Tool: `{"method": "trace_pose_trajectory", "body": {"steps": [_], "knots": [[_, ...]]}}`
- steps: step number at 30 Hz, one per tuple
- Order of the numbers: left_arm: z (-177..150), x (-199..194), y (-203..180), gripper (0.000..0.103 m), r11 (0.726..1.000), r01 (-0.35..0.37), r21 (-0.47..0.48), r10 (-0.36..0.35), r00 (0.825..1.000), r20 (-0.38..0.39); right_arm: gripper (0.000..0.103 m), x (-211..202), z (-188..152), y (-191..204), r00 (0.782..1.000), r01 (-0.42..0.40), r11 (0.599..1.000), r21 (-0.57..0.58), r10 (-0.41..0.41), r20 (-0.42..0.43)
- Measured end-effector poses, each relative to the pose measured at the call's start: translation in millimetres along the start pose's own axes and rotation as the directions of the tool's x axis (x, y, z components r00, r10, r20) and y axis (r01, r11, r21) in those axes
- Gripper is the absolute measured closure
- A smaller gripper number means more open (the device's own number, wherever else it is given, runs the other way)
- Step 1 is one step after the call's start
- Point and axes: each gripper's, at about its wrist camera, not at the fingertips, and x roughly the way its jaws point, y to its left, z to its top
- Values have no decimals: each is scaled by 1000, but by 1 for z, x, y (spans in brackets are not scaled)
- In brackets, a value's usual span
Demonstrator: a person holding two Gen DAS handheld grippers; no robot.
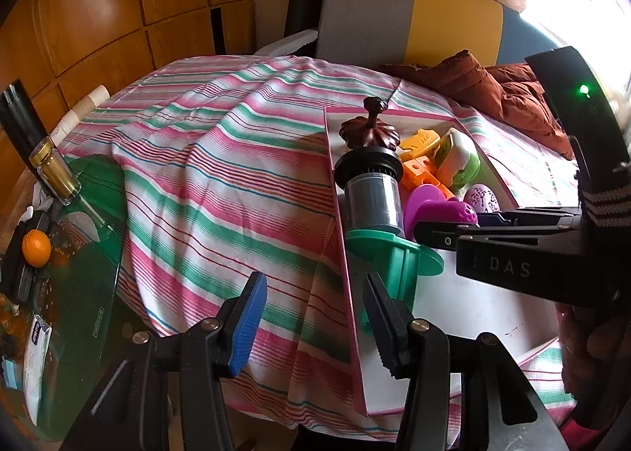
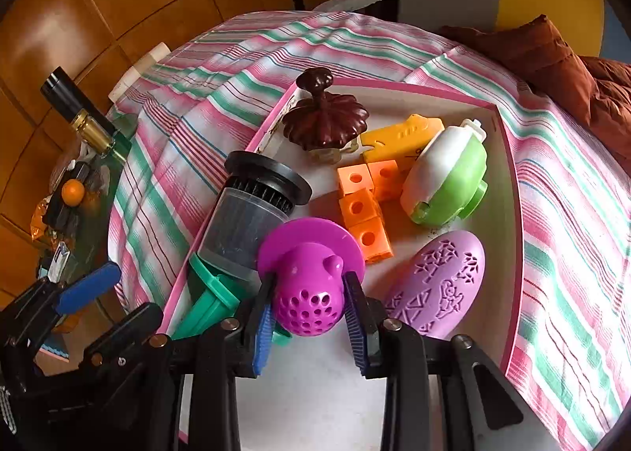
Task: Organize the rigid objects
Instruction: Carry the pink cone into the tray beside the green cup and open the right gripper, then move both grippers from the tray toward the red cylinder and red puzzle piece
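The left claw [image 1: 311, 317] has black plastic arms with brass-coloured round screws and ribbed blue pads. The right claw [image 2: 311, 317] is built the same; at the right of the left wrist frame its black body carries grey letters "DAS", a green light, and a striped strap.

A pink, green and white striped cloth [image 1: 221, 159] fills the middle of the frame, rumpled into folds. At the left edge sits a green glass tabletop [image 1: 90, 222] with an orange [image 1: 36, 248] on it, and a gold-capped bottle [image 1: 55, 171] stands just above — tilted by the lens. Stacked paper cups [image 1: 84, 105] lie near the cloth's upper left corner. Wooden panelling [image 1: 118, 5] covers the upper left; a grey and yellow chair back [image 1: 410, 17] rises at top centre, a rust-brown quilted jacket [image 1: 512, 96] to its right.
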Motion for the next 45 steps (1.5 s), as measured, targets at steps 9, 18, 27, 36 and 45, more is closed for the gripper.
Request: {"method": "trace_pose_trajectory", "body": {"steps": [9, 18, 27, 36, 45], "knots": [[-2, -1, -1, 52, 1000, 2, 5, -2, 1000, -2, 67, -1, -4, -4, 1000, 9, 999, 47, -8, -16], [-3, -1, -2, 52, 1000, 2, 4, -2, 1000, -1, 64, -9, -11, -7, 1000, 18, 997, 69, -18, 0], [-3, -1, -7, 52, 1000, 9, 10, -9, 1000, -3, 63, -23, -18, -11, 998, 50, 996, 77, -53, 33], [-1, -1, -15, 52, 1000, 16, 22, -16, 1000, -6, 61, -43, -30, -9, 992, 88, 994, 59, -92, 82], [0, -5, -20, 52, 999, 22, 34, -22, 1000, 4, 60, -53, -42, -6, 986, 125, 991, 37, -128, 107]]}}
